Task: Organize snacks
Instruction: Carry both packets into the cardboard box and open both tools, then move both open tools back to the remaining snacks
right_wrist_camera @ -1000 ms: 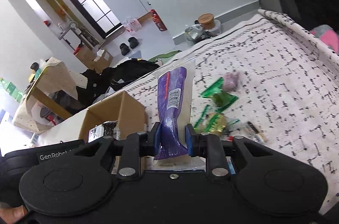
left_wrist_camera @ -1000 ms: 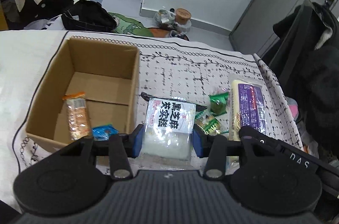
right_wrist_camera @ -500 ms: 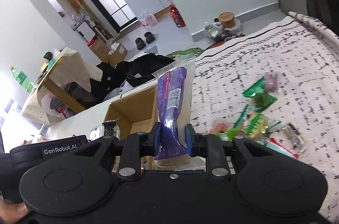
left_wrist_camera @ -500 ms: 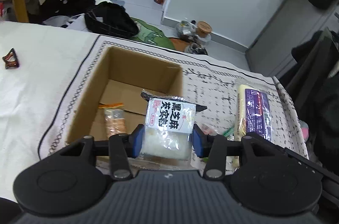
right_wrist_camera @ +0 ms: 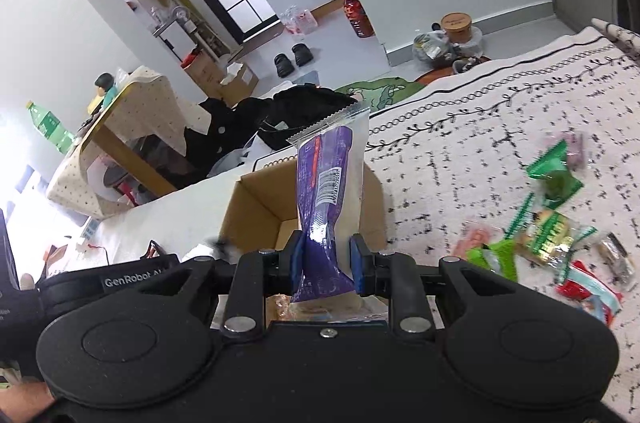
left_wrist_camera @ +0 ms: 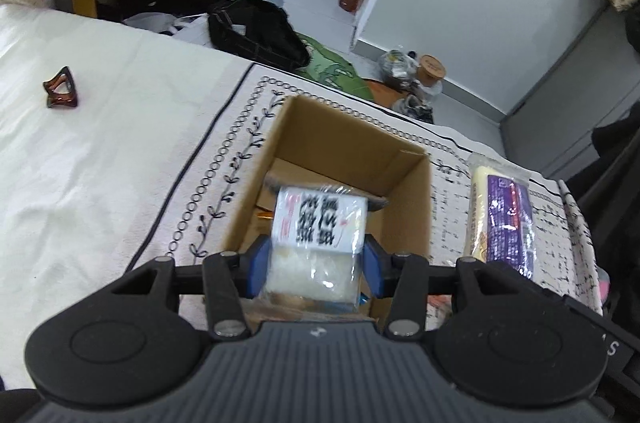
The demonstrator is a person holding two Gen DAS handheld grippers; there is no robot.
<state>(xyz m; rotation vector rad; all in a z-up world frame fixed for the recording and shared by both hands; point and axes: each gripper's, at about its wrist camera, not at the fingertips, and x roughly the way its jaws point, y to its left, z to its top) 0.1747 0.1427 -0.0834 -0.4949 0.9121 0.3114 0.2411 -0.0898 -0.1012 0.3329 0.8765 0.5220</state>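
A: Where do both snacks stand?

B: The left hand-held gripper [left_wrist_camera: 316, 265] is clamped on a white sesame-cake packet [left_wrist_camera: 318, 241], held over the open cardboard box [left_wrist_camera: 404, 207]. The right hand-held gripper [right_wrist_camera: 326, 265] is clamped on a long purple-and-cream snack pack [right_wrist_camera: 330, 199], upright, near the box's right wall. The box sits on a patterned blanket [right_wrist_camera: 480, 127], seemingly on a bed.

A: What could go wrong?

B: I'd judge crowding. Both grippers hang at one box mouth; released together, the packets or the fingers could collide, and one packet might land outside. The tall pack is pinched low, so it may tip across the wall instead of dropping in.

A: Counts?

B: One box, two held packets. On the blanket, a loose pile [right_wrist_camera: 552, 231]: roughly three green wrappers, one red-and-blue one, a pinkish one and a small dark one, though blur makes that uncertain. Inside the box, at least one orange packet edge [left_wrist_camera: 264, 217]; the rest is hidden.
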